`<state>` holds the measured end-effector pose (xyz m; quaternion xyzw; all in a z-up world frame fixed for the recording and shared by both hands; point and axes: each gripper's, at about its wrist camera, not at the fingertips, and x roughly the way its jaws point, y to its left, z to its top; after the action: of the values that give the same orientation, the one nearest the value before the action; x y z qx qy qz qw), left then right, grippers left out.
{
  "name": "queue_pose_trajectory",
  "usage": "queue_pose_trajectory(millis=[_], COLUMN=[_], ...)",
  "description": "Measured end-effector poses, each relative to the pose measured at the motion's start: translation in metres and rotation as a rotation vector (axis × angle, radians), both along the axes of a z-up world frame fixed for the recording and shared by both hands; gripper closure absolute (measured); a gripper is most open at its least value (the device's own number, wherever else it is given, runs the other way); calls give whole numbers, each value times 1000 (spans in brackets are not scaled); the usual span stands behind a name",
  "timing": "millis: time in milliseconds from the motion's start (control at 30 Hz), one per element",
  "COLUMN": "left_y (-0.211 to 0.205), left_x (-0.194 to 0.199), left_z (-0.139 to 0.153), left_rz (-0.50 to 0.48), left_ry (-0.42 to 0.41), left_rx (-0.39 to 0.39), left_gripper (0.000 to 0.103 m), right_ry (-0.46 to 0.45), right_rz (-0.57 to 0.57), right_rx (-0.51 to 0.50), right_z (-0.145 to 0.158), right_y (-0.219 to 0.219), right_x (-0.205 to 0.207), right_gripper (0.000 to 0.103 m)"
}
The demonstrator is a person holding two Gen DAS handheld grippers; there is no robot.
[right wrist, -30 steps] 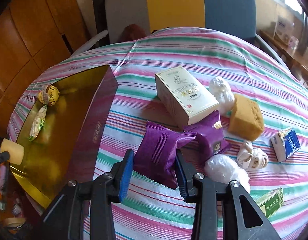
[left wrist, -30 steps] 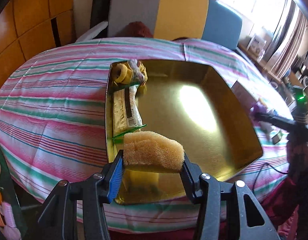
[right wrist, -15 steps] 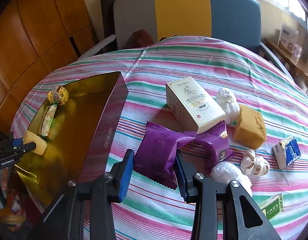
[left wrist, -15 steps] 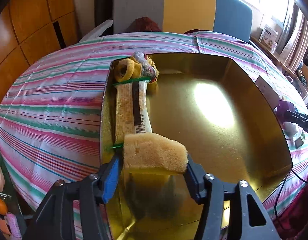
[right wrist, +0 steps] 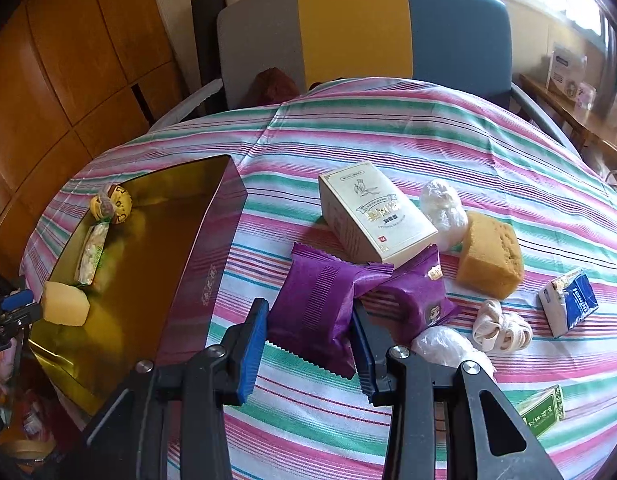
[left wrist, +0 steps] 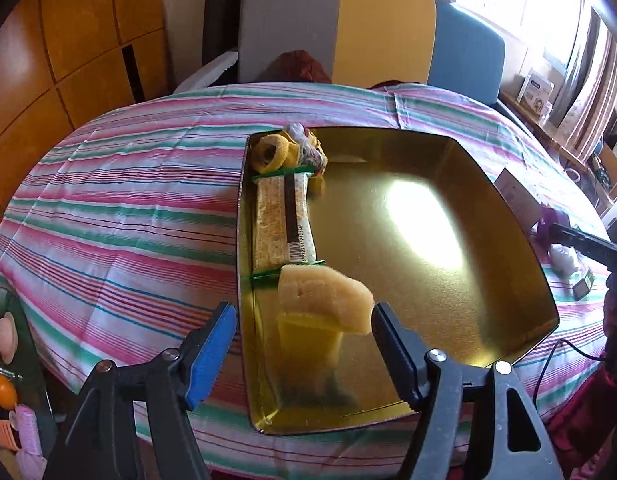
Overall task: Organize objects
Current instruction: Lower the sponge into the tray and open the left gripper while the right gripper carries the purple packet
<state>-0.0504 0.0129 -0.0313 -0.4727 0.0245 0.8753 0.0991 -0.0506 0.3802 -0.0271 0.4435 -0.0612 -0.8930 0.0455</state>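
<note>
in the gold tray [left wrist: 488,280], along its left wall: a yellow roll with a knotted clear bag [left wrist: 284,152] at the far corner; a long snack packet [left wrist: 284,220] next to it; a pale sponge [left wrist: 322,300] at the near end, resting on the tray floor just past the packet.

left gripper [left wrist: 302,340]: its jaws had just been opening and stood wide, the pale sponge between them, clear of the left pad; contact at the right pad could not be told. judged released.

right gripper [right wrist: 308,340]: closed on a purple snack pouch [right wrist: 320,304], which lay on the striped surface [right wrist: 428,128] outside the tray.

left on the surface, unsorted: a second purple pouch [right wrist: 420,296], a cream carton [right wrist: 372,216], two white wrapped bundles [right wrist: 444,208], a tan sponge block [right wrist: 490,260], a cloth tie [right wrist: 500,328], a blue-and-white pack [right wrist: 568,304], a green box [right wrist: 542,410].

progress, judged: three or four items stowed, about nine to go; well under half done. the held pouch looked next for the tray.
</note>
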Motion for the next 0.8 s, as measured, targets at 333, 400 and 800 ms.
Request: queue_pose_trajectory(millis=[333, 400, 800], left_y=[-17, -20, -37], left_x=[18, 22, 27], left_z=[18, 20, 17], left_rz=[47, 50, 73], left_ry=[67, 78, 85], left_rx=[30, 24, 67], left_gripper=[32, 32, 32], right_ry=[-23, -14, 41], right_rz=[-47, -48, 177], right_rx=[-2, -6, -103], right_z=[-6, -1, 38], right_y=[7, 7, -80], right_x=[-1, 2, 24], right_gripper=[63, 63, 63])
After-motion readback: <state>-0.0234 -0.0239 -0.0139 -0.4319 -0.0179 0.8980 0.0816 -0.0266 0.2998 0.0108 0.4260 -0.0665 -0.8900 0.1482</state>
